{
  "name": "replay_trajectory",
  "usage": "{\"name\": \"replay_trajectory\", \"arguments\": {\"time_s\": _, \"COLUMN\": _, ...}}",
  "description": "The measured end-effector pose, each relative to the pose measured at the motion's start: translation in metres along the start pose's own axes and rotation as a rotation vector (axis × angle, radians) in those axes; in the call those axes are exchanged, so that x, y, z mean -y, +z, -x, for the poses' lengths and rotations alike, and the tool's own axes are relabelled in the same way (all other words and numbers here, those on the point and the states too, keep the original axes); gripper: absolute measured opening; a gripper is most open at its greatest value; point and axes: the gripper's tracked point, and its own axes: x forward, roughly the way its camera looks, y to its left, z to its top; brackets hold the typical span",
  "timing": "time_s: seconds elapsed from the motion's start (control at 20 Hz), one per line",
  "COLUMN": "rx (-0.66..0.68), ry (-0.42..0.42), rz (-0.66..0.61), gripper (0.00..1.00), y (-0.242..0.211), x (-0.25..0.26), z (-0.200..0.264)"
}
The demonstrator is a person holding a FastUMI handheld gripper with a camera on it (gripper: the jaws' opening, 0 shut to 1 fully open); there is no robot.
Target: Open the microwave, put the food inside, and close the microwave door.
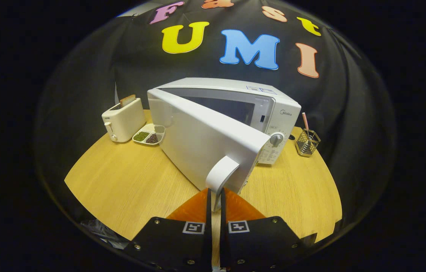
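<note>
A white microwave stands on the wooden table, its door swung partly open toward me. The door's curved white handle sits at the door's near edge. My gripper has its orange fingers closed on the lower end of that handle, one on each side. A white divided tray of food, with green and dark portions, lies on the table between the toaster and the microwave's left side. The dark cavity shows behind the door's upper edge.
A cream toaster with a slice of bread in it stands at the table's back left. A wire holder with a pink straw stands to the right of the microwave. Bare tabletop lies left of the fingers.
</note>
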Motion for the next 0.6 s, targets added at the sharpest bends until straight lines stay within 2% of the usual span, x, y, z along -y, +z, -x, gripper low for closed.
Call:
{"name": "replay_trajectory", "arguments": {"time_s": 0.3, "rx": -0.028, "ry": 0.062, "rz": 0.011, "gripper": 0.09, "y": -0.011, "x": -0.034, "z": 0.016}}
{"name": "replay_trajectory", "arguments": {"time_s": 0.6, "rx": -0.047, "ry": 0.164, "rz": 0.069, "gripper": 0.09, "y": -0.022, "x": -0.089, "z": 0.034}}
